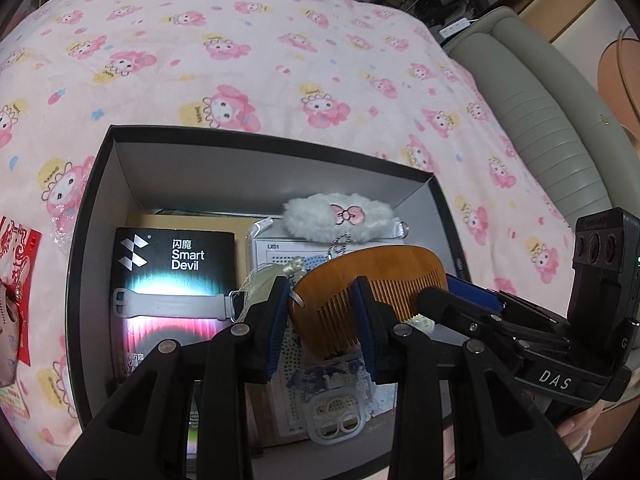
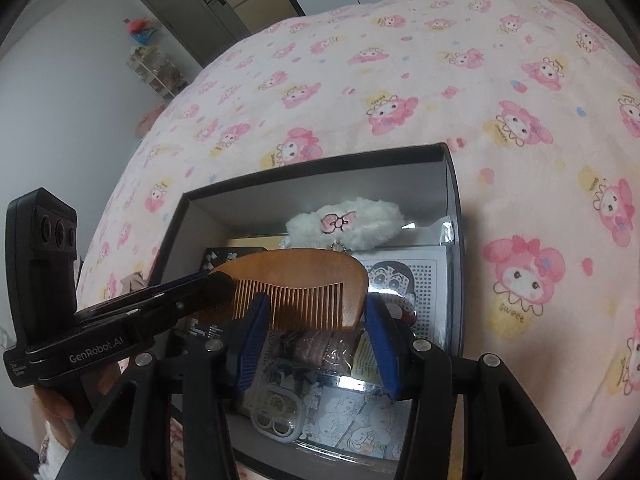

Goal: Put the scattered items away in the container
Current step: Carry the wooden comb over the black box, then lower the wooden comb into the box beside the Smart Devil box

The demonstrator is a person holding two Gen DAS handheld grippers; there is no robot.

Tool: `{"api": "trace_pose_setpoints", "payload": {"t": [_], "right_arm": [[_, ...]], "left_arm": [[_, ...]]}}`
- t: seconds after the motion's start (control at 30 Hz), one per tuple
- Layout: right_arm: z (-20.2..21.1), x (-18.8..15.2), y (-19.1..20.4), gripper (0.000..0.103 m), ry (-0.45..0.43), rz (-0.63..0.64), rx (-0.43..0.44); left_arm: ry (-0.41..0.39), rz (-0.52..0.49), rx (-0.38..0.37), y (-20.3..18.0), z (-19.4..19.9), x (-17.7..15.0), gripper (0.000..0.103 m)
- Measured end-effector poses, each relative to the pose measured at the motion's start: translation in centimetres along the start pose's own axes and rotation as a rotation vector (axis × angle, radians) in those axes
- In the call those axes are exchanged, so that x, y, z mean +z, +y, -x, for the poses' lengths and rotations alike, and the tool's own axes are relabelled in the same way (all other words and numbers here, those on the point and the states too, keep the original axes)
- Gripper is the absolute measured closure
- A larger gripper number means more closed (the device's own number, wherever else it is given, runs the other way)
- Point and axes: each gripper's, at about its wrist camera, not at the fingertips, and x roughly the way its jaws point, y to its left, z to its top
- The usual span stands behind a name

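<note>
A brown wooden comb (image 1: 380, 268) (image 2: 296, 268) hangs over the open dark box (image 1: 260, 140) (image 2: 320, 164), teeth pointing down. My left gripper (image 1: 322, 320) is shut on the comb's left end; in the right wrist view the left gripper (image 2: 212, 278) reaches in from the left. My right gripper (image 2: 318, 320) is shut on the comb's right end, and in the left wrist view the right gripper (image 1: 448, 292) comes in from the right. In the box lie a white fluffy pouch (image 1: 340, 216) (image 2: 344, 220) with a pink bow, a black Smart Devil package (image 1: 176, 256) and clear-wrapped sheets (image 2: 400, 276).
The box sits on a pink cartoon-print blanket (image 1: 240, 60) (image 2: 400, 80). A red packet (image 1: 18, 280) lies on the blanket left of the box. A grey padded edge (image 1: 540, 120) runs along the right. A person's hand (image 2: 56, 404) holds the left gripper.
</note>
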Motion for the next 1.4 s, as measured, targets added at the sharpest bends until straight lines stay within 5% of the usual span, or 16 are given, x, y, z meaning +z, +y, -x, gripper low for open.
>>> {"api": "trace_pose_setpoints", "payload": {"t": [0.47, 0.6, 0.8, 1.07, 1.23, 1.33, 1.4], "right_arm": [[-1.7, -0.6, 0.6, 0.058, 0.048, 0.041, -0.081], [-2.9, -1.1, 1.9, 0.058, 0.091, 0.072, -0.042], [-4.2, -1.6, 2.5, 0.061, 0.125, 0.093, -0.082], [-0.9, -0.6, 1.4, 0.061, -0.032, 0.065, -0.196], [-1.8, -0.2, 0.1, 0.061, 0.006, 0.036, -0.239], [-2.2, -0.3, -0.1, 0.061, 0.019, 0.042, -0.237], [-2.0, -0.2, -0.1, 0.061, 0.015, 0.043, -0.246]], "left_arm": [[0.104, 0.061, 0.043, 1.5, -2.3, -1.2, 0.071], [0.134, 0.062, 0.058, 1.7, -2.8, -1.6, 0.076], [0.146, 0.041, 0.156, 1.9, -3.2, -2.1, 0.079], [0.103, -0.077, 0.148, -0.1, -2.2, -2.3, 0.071], [0.164, -0.085, 0.229, -0.5, -4.4, -1.9, 0.065], [0.155, -0.024, 0.296, 0.4, -4.0, -1.3, 0.067], [0.126, -0.023, 0.277, 0.6, -3.1, -1.1, 0.067]]}}
